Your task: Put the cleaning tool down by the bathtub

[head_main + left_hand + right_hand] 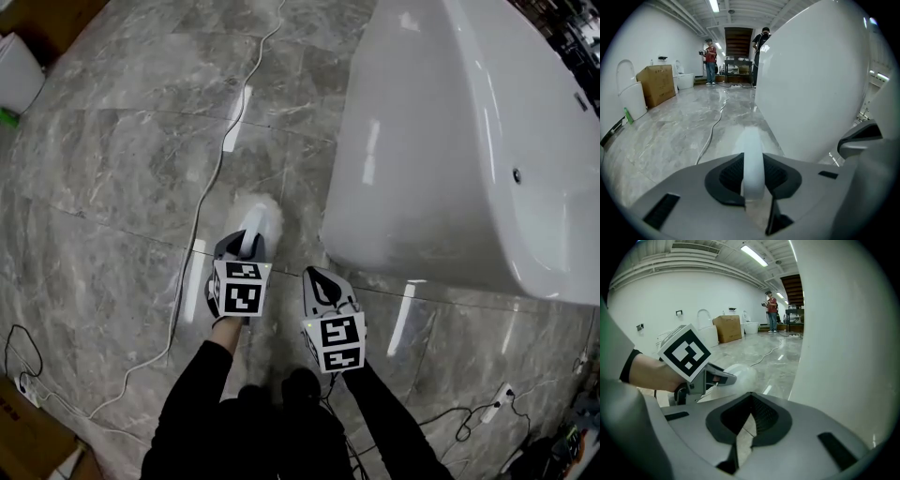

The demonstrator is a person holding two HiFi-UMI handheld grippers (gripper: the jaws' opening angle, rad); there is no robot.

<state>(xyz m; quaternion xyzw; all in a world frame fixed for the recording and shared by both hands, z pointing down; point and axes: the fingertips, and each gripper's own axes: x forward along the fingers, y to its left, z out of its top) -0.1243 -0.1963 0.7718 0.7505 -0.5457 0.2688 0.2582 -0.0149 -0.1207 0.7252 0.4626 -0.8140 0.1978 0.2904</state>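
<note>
A white cleaning tool with a fluffy head hangs over the marble floor, just left of the white bathtub. My left gripper is shut on its handle. In the left gripper view the pale handle runs between the dark pads of the left gripper, and the bathtub fills the right side. My right gripper is beside the left one, near the tub's base, shut with nothing in it. In the right gripper view the right gripper has its tips together. The tool's head shows beyond them, and the bathtub is close on the right.
A white cable trails across the floor to the left. A white fixture stands at the top left and a cardboard box at the bottom left. More cables and a plug strip lie at the bottom right. Two people stand far back.
</note>
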